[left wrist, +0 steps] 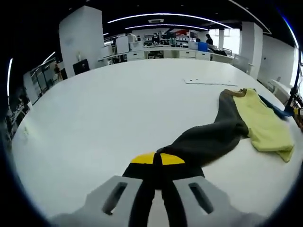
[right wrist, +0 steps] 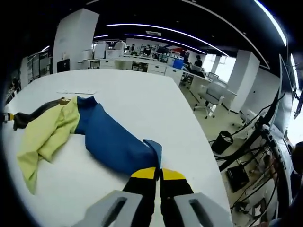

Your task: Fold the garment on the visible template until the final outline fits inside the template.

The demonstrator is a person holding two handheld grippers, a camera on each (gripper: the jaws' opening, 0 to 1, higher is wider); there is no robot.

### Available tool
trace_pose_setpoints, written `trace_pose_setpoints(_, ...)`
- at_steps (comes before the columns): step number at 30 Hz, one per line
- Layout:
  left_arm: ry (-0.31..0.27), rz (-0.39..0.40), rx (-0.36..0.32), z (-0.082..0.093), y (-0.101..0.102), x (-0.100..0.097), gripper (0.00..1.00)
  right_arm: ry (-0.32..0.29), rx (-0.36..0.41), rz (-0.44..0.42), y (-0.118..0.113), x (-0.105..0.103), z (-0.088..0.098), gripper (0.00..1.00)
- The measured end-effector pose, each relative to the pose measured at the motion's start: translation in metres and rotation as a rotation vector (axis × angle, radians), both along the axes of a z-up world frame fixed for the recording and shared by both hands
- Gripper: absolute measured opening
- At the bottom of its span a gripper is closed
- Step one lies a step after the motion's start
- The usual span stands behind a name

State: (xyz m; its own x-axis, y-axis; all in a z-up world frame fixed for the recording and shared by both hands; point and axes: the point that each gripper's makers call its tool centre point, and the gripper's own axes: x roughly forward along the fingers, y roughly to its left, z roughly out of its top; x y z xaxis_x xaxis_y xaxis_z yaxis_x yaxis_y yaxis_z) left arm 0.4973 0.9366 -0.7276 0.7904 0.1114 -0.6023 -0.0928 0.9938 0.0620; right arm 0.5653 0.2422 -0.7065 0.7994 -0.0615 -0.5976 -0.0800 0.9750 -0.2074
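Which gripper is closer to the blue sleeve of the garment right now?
Right. The right gripper is shut on the blue sleeve. The left gripper is shut on the dark grey sleeve, at the garment's opposite end.

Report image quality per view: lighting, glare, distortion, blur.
Left gripper view: even overhead light, white table bright but not blown out, fisheye bends its edge, left claw and grey sleeve sharp. Right gripper view: window glare at right, curved ceiling strips, blue sleeve crisp, only soft shadows.
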Motion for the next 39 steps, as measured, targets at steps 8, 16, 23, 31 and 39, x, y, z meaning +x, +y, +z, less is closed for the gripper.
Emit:
trace_pose_setpoints(8, 0.029, -0.001, 0.050, -0.001, 0.021, 0.003, 0.00, -0.004, -0.036, -0.010, -0.019, 0.006, 0.004, 0.00)
trace_pose_setpoints(16, 0.070, -0.037, 0.097, -0.006, 0.030, 0.010, 0.00, 0.067, -0.039, -0.036, -0.028, -0.008, -0.013, 0.00)
trace_pose_setpoints(23, 0.082, -0.042, 0.125, -0.003, 0.037, 0.024, 0.00, 0.104, -0.030, -0.068, -0.040, -0.017, -0.023, 0.00)
trace_pose_setpoints(31, 0.105, -0.052, 0.170, 0.003, 0.048, 0.037, 0.00, 0.129, -0.052, -0.056, -0.049, -0.016, -0.024, 0.00)
trace_pose_setpoints(39, 0.117, -0.063, 0.195, 0.004, 0.054, 0.038, 0.00, 0.149, -0.061, -0.064, -0.058, -0.014, -0.025, 0.00)
